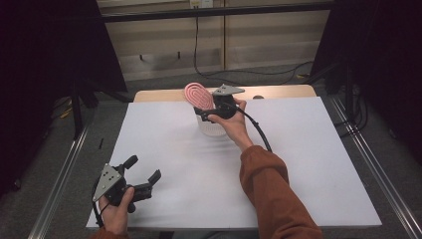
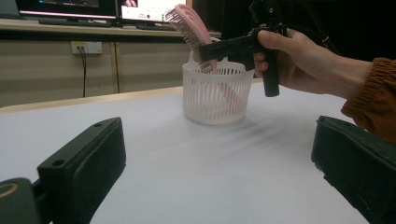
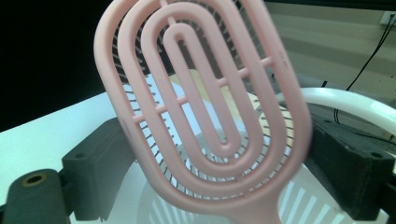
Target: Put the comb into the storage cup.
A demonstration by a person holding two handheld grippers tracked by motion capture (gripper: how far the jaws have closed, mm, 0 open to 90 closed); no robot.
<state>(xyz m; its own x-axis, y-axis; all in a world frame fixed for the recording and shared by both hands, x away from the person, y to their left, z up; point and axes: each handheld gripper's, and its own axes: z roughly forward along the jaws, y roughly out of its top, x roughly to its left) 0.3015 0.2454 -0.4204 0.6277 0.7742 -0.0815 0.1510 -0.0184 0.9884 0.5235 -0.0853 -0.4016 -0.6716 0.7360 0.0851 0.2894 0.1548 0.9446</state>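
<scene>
A pink oval hairbrush (image 1: 198,95) (image 2: 187,23) (image 3: 201,116) stands tilted in a white slotted basket (image 1: 211,128) (image 2: 215,98) (image 3: 345,102), handle down and head above the rim. My right gripper (image 1: 203,110) (image 2: 205,49) (image 3: 217,149) is at the basket's top, open, its jaws wide apart on either side of the brush head. The brush looks blurred there. My left gripper (image 1: 144,168) (image 2: 219,135) rests open near the front left corner of the table, pointing at the basket, with nothing between its jaws.
A white sheet (image 1: 298,164) covers the wooden table (image 1: 278,91). The basket stands at the middle of the far edge. Black frame posts flank the table, and a cable (image 1: 239,73) lies on the floor behind. Monitors (image 2: 93,7) sit on a shelf beyond.
</scene>
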